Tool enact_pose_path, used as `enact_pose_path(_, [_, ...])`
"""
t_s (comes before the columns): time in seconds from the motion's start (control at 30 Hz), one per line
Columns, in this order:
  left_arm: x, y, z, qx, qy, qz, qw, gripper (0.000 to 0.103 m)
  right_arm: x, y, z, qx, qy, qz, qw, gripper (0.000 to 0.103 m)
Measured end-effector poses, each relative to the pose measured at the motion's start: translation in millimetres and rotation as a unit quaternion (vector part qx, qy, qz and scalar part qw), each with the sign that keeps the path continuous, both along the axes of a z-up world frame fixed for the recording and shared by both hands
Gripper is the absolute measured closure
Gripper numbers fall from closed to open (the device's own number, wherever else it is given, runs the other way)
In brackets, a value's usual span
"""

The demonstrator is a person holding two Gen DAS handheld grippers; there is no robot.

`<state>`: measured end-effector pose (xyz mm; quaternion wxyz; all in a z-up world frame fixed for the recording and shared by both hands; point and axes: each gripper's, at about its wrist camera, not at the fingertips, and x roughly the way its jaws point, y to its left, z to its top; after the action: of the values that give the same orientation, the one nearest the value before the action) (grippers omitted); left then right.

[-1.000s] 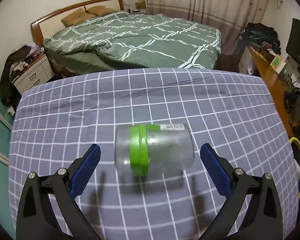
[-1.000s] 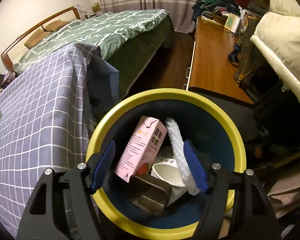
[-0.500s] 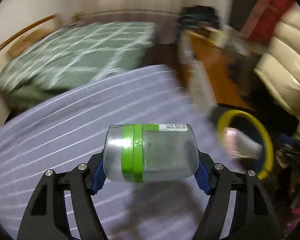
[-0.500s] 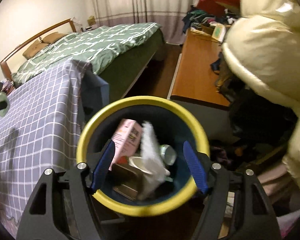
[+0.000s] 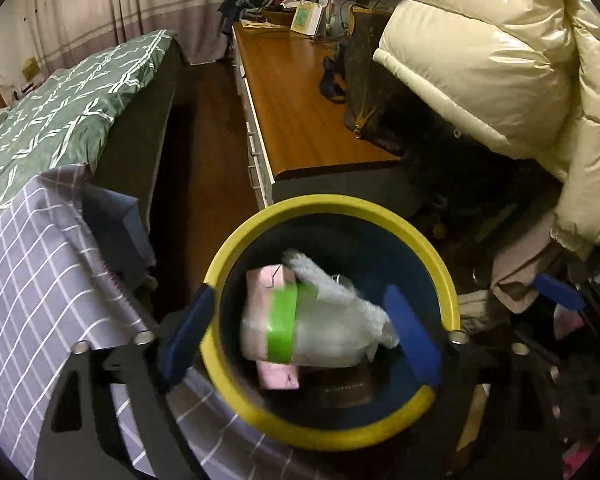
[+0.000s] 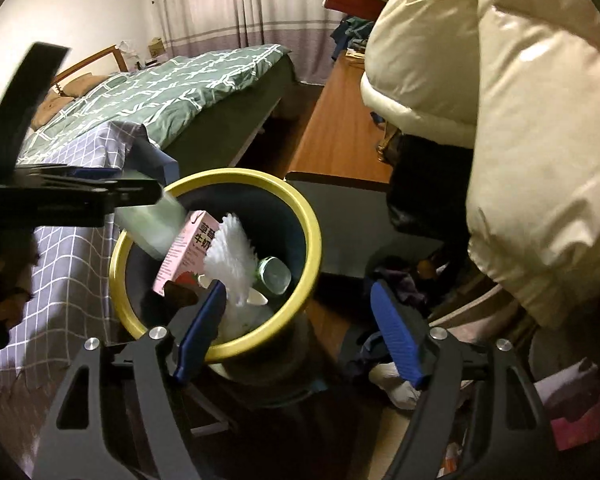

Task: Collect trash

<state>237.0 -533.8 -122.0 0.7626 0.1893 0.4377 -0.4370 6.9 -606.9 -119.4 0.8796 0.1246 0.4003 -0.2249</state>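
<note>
A clear jar with a green band [image 5: 300,330] is blurred in mid-air inside the mouth of the yellow-rimmed bin [image 5: 340,205]. It lies between the blue pads of my left gripper [image 5: 300,336], whose jaws are opening; neither pad touches it. In the right wrist view the jar [image 6: 152,226] tips off the left gripper [image 6: 80,196] over the bin rim [image 6: 310,240]. A pink milk carton [image 6: 192,252], a white fluffy piece [image 6: 232,256] and a small green-rimmed cup [image 6: 276,276] lie in the bin. My right gripper [image 6: 300,338] hangs beside the bin's near right rim, jaws opening slightly, nothing between them.
The purple grid-cloth table [image 5: 32,280] borders the bin on the left. Behind it is the green-covered bed [image 5: 60,112]. A wooden desk [image 5: 300,112] stands behind the bin. A person's cream puffy sleeve [image 6: 520,120] fills the right side, with clothes heaped on the floor below.
The left gripper closed on the jar on the table, swung it right over the bin, and has let it go. The right gripper drew back from above the bin.
</note>
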Motion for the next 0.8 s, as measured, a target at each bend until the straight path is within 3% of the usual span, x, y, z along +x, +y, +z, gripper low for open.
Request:
enact_pose_path(0.1, [-2.3, 1.2, 3.5, -0.008, -0.002, 0.01, 0.9999, 0.011, 0.8, 3.8, 1.8, 0.001, -0.003, 0.004, 1.0, 0.031])
enact_pose_path(0.17, [-5.7, 23.3, 18.7, -0.033, -0.003, 0.021, 0.9992, 0.011, 1.4, 10.7, 5.5, 0.0, -0.007, 0.012, 1.0, 0.031])
enact_pose_path(0.3, [-29.9, 84.9, 62.8, -0.088, -0.055, 0.05, 0.9933, 0.005, 4.0, 34.9, 16.0, 0.002, -0.023, 0.042, 0.999, 0.031])
enact_pose_path(0.37, [-46.5, 130.9, 85.9, -0.119, -0.091, 0.08, 0.9854, 0.005, 6.7, 53.4, 23.2, 0.001, -0.034, 0.063, 0.997, 0.031])
enact_pose_path(0.57, [-92.1, 267.3, 122.6, -0.149, -0.158, 0.19, 0.9573, 0.005, 11.8, 108.4, 50.9, -0.01, -0.077, 0.121, 0.99, 0.026])
enact_pose_path(0.8, [-141.6, 389.4, 134.0, -0.11, -0.22, 0.319, 0.9152, 0.005, 8.3, 153.9, 76.0, -0.026, -0.107, 0.161, 0.981, 0.025])
